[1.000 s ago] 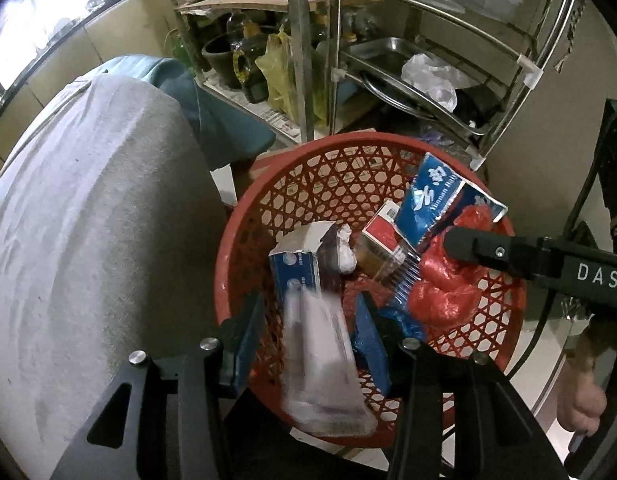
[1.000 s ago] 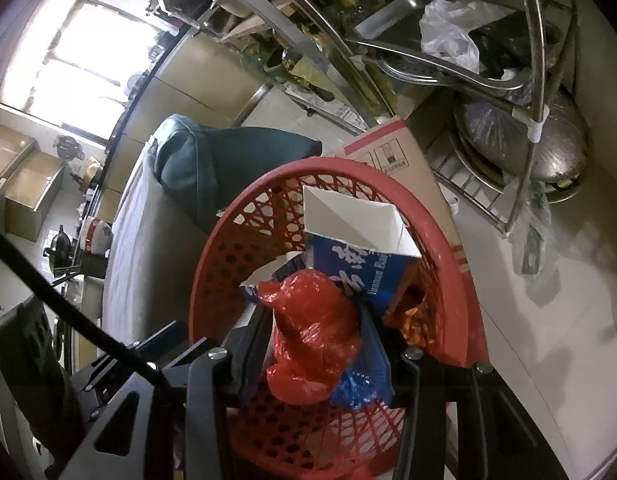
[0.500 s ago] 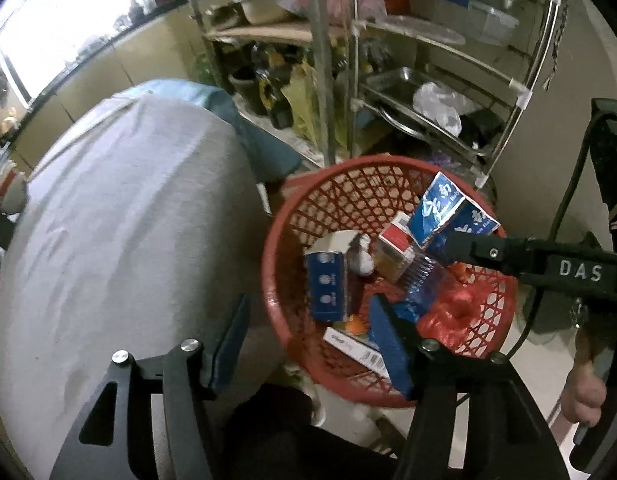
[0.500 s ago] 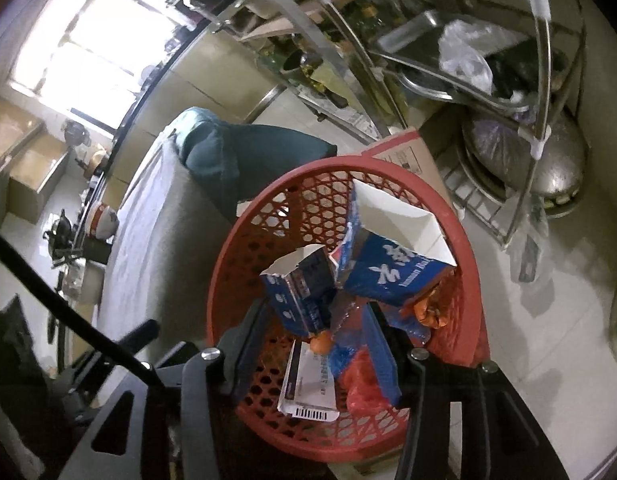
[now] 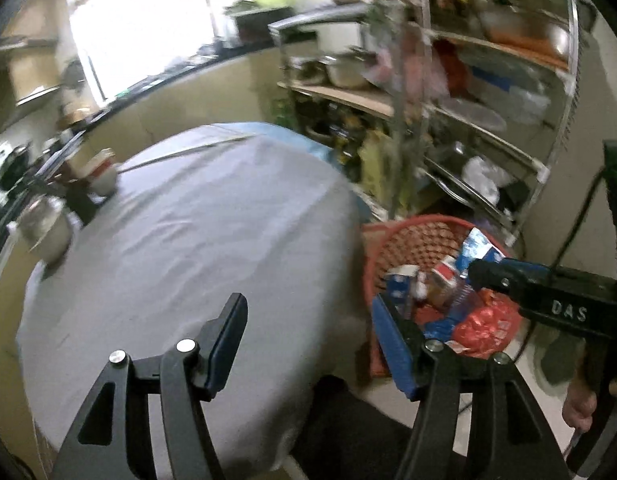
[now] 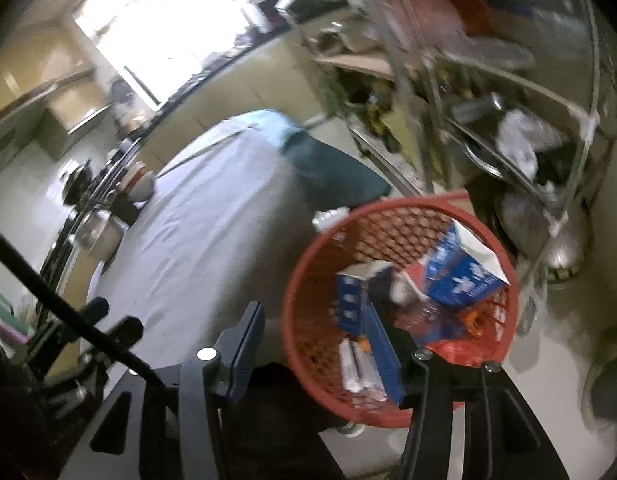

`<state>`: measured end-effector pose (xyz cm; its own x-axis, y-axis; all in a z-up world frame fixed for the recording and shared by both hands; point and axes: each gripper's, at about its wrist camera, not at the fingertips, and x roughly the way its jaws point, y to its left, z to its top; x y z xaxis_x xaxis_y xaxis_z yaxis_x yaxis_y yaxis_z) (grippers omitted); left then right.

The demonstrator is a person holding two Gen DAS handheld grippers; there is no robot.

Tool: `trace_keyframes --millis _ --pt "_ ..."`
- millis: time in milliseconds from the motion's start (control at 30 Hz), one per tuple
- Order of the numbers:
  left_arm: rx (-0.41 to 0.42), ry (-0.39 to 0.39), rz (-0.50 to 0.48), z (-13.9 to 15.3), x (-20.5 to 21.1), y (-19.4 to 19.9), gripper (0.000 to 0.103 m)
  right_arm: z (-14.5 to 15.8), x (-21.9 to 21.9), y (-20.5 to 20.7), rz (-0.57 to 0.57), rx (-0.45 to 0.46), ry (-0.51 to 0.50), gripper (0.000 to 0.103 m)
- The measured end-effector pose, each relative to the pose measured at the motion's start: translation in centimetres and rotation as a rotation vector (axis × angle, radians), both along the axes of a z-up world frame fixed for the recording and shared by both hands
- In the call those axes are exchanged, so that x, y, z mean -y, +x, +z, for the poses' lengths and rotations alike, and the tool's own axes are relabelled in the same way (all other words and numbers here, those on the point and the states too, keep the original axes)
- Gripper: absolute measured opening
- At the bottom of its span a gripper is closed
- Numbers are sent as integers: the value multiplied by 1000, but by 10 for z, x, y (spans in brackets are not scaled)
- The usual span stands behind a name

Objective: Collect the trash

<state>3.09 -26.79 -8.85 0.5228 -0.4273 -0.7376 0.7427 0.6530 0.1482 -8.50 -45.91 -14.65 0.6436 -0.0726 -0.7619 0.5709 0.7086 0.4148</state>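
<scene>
Left wrist view: left gripper (image 5: 308,344) empty, fingers wide apart, nothing between them; jaws have just been opening.
Right wrist view: right gripper (image 6: 314,354) also empty, fingers at a moderate gap; jaws have just been opening too.
Change since a second ago: the white wrapper that sat between the left fingers and the red plastic bag (image 6: 460,350) that sat between the right fingers are both out of the grip. Both views now look from further back and higher, with far more of the room in frame.
Trash location: all in the red basket (image 6: 308,264) on the floor, beside the cloth-covered tabletop (image 5: 180,240) and in front of the metal rack (image 5: 488,112). Inside: blue-and-white carton (image 6: 464,276), smaller blue box (image 6: 350,300), white wrapper (image 6: 356,368) lying near the rim closest to the camera, red bag at that same side.
Tabletop: grey cloth appears bare across its middle; a metal pot (image 5: 48,228) and a cup (image 5: 102,172) stand at its far edge. Blur prevents ruling out small scraps.
Task reading: this drop looks complete. Both hands free for another pick, if any trash remains elsewhere.
Risk: strong motion blur in both views; fine detail unreliable.
</scene>
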Motion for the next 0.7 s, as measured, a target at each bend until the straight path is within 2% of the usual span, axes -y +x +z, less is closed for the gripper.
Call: trace_keyframes --millis 67,133,167,500,700 --pt "15 -12 45 7 -20 4 67 11 -19 7 41 17 -33 56" --pt "36 -30 112 15 -46 8 77 20 -38 16 84 36 -61 56" --pt "44 -39 132 17 -54 7 78 23 -45 18 100 43 -71 56" --pt "131 -94 412 45 -157 7 78 66 -140 45 297 170 -192 59" --pt "162 -108 532 53 -195 -2 78 79 -177 53 397 209 -195 59"
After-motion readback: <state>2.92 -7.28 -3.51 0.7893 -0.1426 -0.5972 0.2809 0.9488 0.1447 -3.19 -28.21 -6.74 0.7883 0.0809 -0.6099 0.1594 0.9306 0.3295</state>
